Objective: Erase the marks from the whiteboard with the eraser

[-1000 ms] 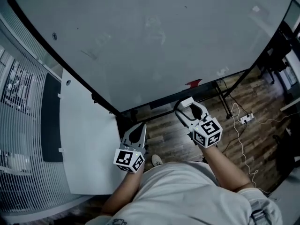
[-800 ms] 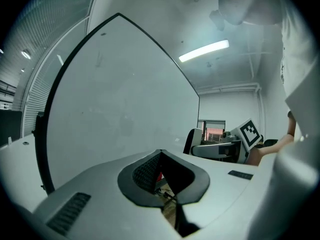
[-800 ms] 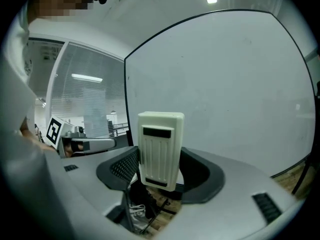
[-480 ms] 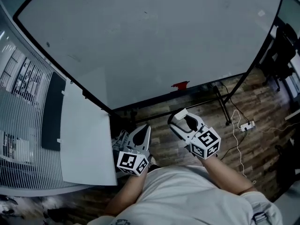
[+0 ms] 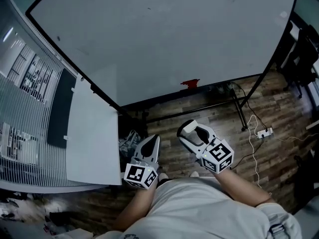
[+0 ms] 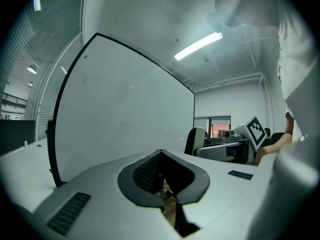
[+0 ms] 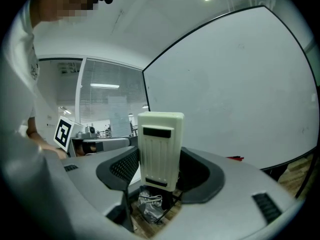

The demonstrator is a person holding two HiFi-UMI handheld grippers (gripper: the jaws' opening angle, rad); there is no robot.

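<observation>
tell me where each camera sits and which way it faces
Head view: on the person's head, looking steeply down at the black-framed whiteboard; shows both forearms, left gripper, right gripper.
Left gripper view: on the left gripper, looking along its shut, empty jaws at the whiteboard; white shirt at right.
Right gripper view: on the right gripper, looking past the cream plastic eraser in its jaws to the whiteboard; shirt at left.
Shared: both gripper views show whiteboard and the other gripper.

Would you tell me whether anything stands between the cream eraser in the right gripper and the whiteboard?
Nothing visible does: the cream plastic eraser clamped in the right gripper faces the large black-framed whiteboard across open air.
</observation>
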